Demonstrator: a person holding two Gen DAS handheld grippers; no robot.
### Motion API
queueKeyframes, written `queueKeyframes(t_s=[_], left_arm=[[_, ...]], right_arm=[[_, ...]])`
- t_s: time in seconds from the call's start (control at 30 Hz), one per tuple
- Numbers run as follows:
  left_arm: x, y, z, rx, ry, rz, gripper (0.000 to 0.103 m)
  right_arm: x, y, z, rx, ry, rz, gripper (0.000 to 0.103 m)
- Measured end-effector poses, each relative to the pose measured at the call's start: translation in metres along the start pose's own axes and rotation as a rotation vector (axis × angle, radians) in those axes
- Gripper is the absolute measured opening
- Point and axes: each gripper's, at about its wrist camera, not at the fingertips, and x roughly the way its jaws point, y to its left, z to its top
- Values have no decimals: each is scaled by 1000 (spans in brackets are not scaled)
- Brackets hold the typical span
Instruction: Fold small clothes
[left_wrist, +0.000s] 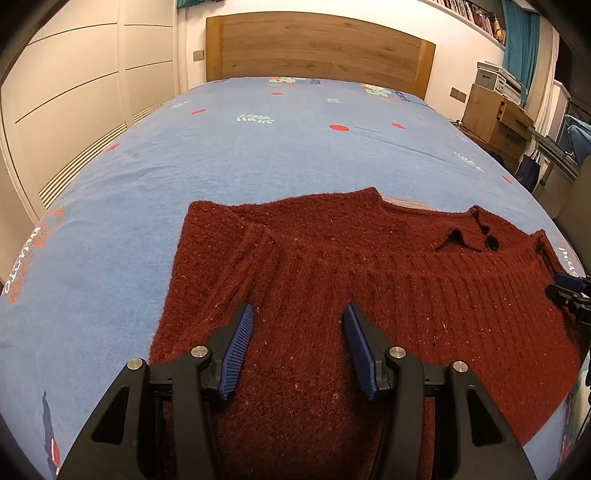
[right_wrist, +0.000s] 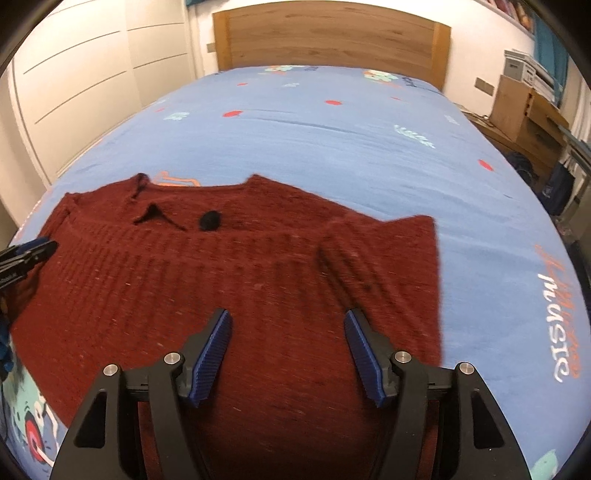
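Note:
A dark red knitted sweater (left_wrist: 332, 266) lies spread flat on the blue bed cover, neck toward the headboard, with a black button (left_wrist: 492, 242) near the collar. It also shows in the right wrist view (right_wrist: 221, 273). My left gripper (left_wrist: 299, 312) is open and empty, just above the sweater's lower left part near the folded-in left sleeve. My right gripper (right_wrist: 288, 317) is open and empty above the sweater's lower right part, near the right sleeve. The right gripper's tip shows at the left view's right edge (left_wrist: 569, 288); the left gripper's tip shows at the right view's left edge (right_wrist: 29, 253).
The blue printed bed cover (left_wrist: 258, 155) stretches to a wooden headboard (left_wrist: 317, 48). White wardrobe doors (left_wrist: 74, 92) stand on the left. A wooden cabinet (left_wrist: 495, 122) with boxes on top and bags on the floor are to the right of the bed.

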Motion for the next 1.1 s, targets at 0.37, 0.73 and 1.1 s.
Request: queueKeyframes(t_s=[0.37,0.73,1.1], left_arm=[[-36,0,0,-2,3,24,46],[-98,-4,-14,-8,-40,46,47],[-146,-4,-52,-45,-19,77,55]], right_arm=[[-40,-23,-11,41,16,-91,65],[-105,-19,-41,127,-15,-68,65],[-153,-8,-83,229,-27,-26,66]])
